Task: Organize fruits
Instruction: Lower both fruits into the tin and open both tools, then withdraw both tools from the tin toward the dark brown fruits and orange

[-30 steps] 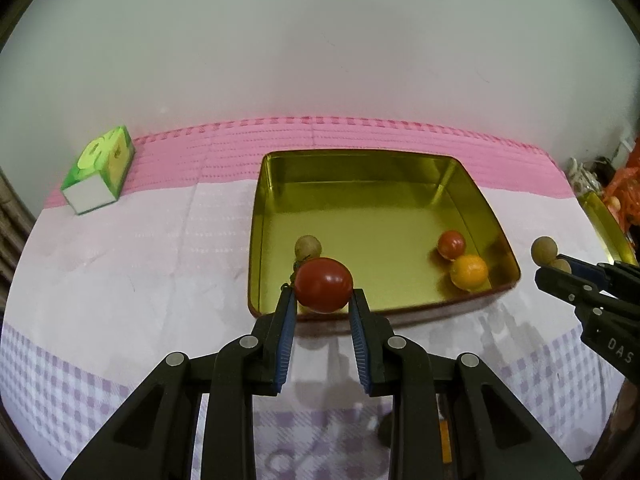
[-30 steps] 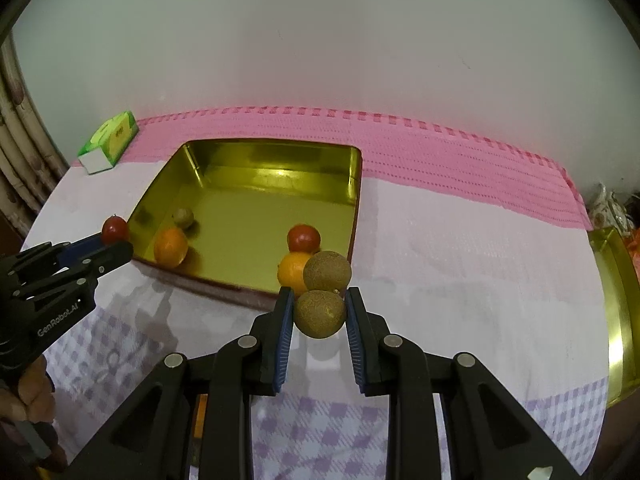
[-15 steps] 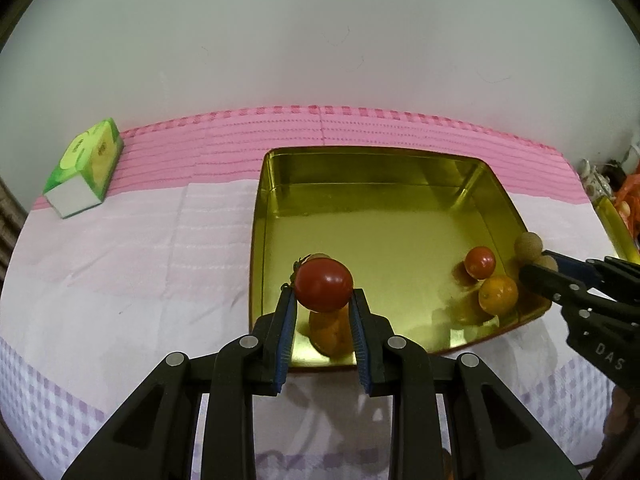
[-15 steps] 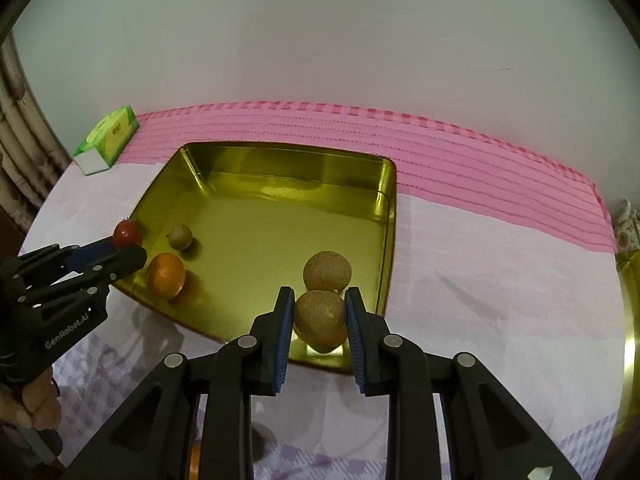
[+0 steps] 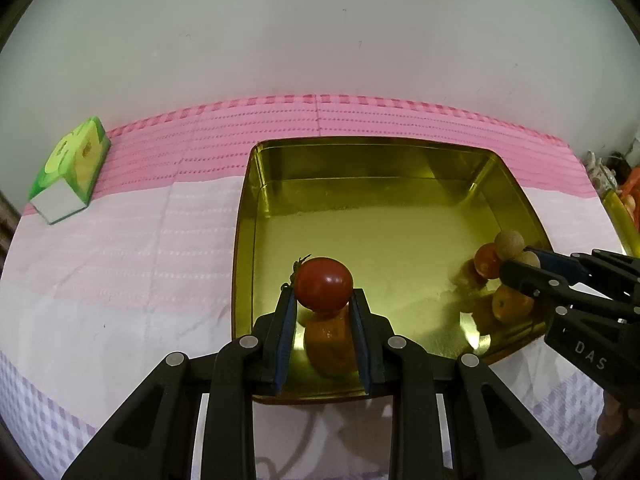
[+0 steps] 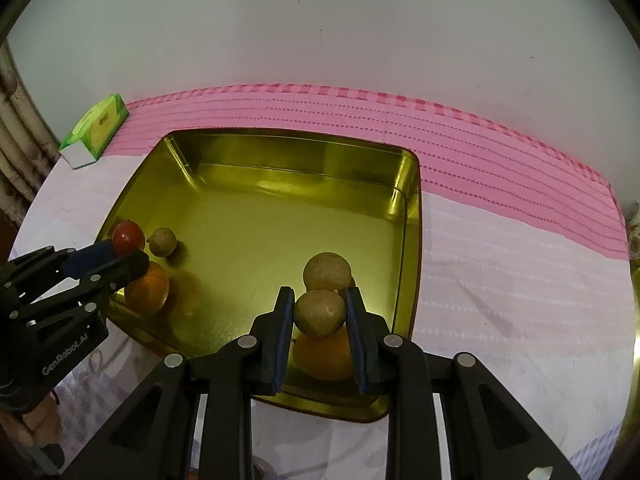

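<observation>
An orange (image 5: pixel 330 346) lay half hidden behind the tomato (image 5: pixel 324 283) and the left gripper's fingers (image 5: pixel 285 334). In the right view, another orange (image 6: pixel 324 354) sat mostly covered by the held brown fruit (image 6: pixel 319 312). At the picture's right edge, a second gold tin (image 5: pixel 619 216) was cut off, its contents unclear.

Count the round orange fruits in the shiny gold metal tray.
2. One orange fruit lies in the gold tray's near-left corner, beneath the left gripper; the other lies by the near rim, under the right gripper. More may hide behind the grippers.
</observation>
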Demonstrator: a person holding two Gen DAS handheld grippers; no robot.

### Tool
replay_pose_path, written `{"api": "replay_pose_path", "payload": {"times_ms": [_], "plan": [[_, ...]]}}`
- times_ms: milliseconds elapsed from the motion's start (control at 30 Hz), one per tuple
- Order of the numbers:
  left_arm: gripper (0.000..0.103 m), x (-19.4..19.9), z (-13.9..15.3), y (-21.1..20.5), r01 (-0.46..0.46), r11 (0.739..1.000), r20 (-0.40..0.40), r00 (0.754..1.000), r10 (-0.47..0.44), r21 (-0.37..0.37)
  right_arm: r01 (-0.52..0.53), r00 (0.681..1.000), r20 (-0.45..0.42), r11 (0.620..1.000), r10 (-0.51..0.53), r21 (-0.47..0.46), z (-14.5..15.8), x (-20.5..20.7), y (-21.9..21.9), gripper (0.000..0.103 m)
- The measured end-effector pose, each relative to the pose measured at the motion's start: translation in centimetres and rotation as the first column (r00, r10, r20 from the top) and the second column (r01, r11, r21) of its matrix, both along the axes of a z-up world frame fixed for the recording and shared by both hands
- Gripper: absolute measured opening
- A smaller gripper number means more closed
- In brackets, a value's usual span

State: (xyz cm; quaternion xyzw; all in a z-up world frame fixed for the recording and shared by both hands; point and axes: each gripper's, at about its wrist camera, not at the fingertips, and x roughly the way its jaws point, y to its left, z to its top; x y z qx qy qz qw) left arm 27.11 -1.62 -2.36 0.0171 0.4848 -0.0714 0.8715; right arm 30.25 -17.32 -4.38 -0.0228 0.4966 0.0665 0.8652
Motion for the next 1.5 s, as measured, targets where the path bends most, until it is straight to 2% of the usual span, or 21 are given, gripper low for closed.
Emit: {"api": "replay_pose_path", "payload": {"times_ms": [500, 767, 1133, 1500], "plan": [[0.029, -0.1, 0.1, -0.4, -0.001, 1.0, -0.008, 1.0, 0.001, 0.016, 0.0, 1.0, -0.009, 1.0, 0.0, 0.011, 0.0, -0.1, 0.1, 0.025], [0.029, -1.6, 1.1, -0.7, 0.004, 1.0, -0.006, 1.0, -0.003, 0.018, 0.01, 1.0, 0.011, 1.0, -0.01, 0.018, 1.5, -1.7, -0.2, 0.026], [0.03, -7.4, 3.7, -1.0, 0.026, 0.999, 0.04, 0.999, -0.027, 0.019, 0.021, 0.998, 0.06, 0.999, -0.023, 0.028, 4.0, -7.3, -0.3, 0.026], [0.03, -15.0, 1.0, -0.2, 0.003, 1.0, -0.011, 1.0, -0.002, 0.029, 0.023, 0.999, 0.025, 0.999, -0.024, 0.031, 1.8, -15.3, 0.0, 0.026]]}}
